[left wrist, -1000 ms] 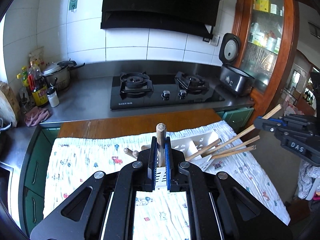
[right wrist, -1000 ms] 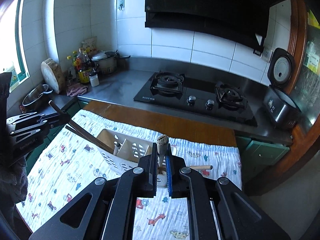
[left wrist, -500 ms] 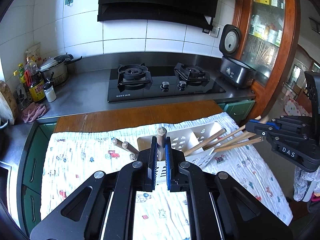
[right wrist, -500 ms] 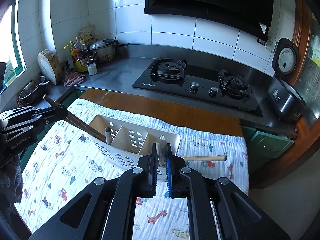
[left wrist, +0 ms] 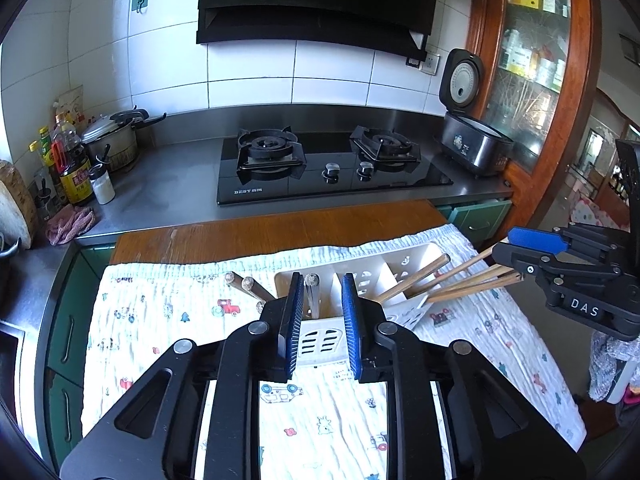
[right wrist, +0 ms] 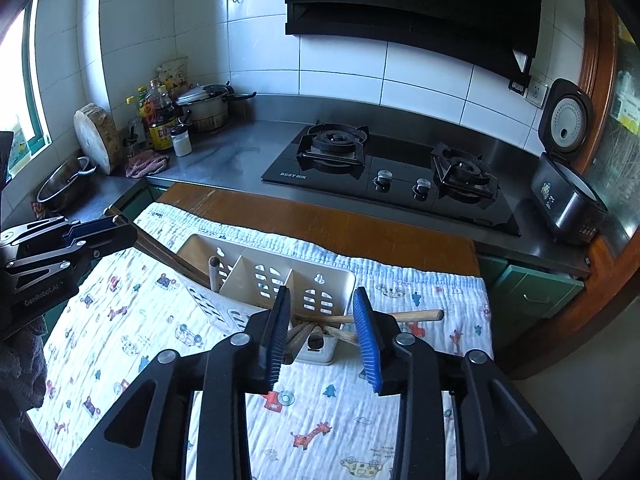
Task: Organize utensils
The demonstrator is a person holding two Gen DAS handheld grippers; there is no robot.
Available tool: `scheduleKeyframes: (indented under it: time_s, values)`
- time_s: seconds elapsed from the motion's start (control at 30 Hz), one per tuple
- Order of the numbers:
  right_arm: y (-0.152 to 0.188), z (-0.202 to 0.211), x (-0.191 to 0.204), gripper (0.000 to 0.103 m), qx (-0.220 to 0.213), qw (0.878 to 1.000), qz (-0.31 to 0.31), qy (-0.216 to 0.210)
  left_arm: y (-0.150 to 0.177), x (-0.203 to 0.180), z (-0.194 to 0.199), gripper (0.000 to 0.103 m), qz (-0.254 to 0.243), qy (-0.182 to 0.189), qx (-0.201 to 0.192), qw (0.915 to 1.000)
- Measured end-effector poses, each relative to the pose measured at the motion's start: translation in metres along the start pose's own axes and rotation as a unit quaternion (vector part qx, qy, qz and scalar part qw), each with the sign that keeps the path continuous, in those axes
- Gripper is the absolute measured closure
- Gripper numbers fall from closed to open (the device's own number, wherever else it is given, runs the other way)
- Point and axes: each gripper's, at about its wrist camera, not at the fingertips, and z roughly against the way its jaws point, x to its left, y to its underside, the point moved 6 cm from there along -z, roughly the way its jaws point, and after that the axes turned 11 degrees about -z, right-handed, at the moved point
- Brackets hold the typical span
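Note:
A white slotted utensil holder (left wrist: pixel 360 276) (right wrist: pixel 280 276) with three compartments lies on the printed cloth (left wrist: pixel 168 320). My left gripper (left wrist: pixel 319 286) is open right above the holder's left end, where a wooden-handled utensil (left wrist: pixel 311 292) stands between the jaws, no longer gripped. Two more wooden handles (left wrist: pixel 244 284) lean out to its left. My right gripper (right wrist: pixel 322 300) is open over the holder's right end, where several wooden chopsticks and handles (right wrist: pixel 320 330) rest. The same chopsticks (left wrist: pixel 460 284) fan out to the right in the left wrist view.
The cloth covers a wooden table (right wrist: pixel 320 224) in front of a steel counter with a black gas hob (left wrist: pixel 328 168). A rice cooker (left wrist: pixel 472 144) stands at the right, with bottles and a pot (left wrist: pixel 80 156) at the left.
Both grippers lowered toward the holder and opened, letting go of the wooden-handled utensils they held. The utensils now sit in the holder's compartments.

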Motion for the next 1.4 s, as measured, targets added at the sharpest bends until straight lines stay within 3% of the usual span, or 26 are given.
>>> scheduleKeyframes:
  time_s: [0.2,0.3,0.43,0.97,1.4]
  values:
    - [-0.004,0.010,-0.002,0.054,-0.014,1.000,0.001,0.005,-0.002,-0.003,0.008,0.072,-0.003,-0.001,-0.008,1.0000]
    - [-0.005,0.016,-0.002,0.049,-0.020,1.000,0.001,0.007,-0.002,-0.005,0.015,0.061,-0.005,-0.004,-0.015,0.9999]
    - [-0.004,0.024,-0.002,0.043,-0.026,1.000,0.002,0.010,-0.002,-0.008,0.025,0.056,-0.007,-0.005,-0.022,0.9997]
    - [0.007,0.075,-0.003,0.020,-0.064,0.998,0.005,0.017,0.003,-0.024,0.078,0.021,-0.013,-0.018,-0.059,0.9980]
    - [0.036,0.109,0.004,0.010,-0.090,0.996,0.010,0.023,0.029,-0.038,0.121,0.006,-0.028,-0.036,-0.088,0.9950]
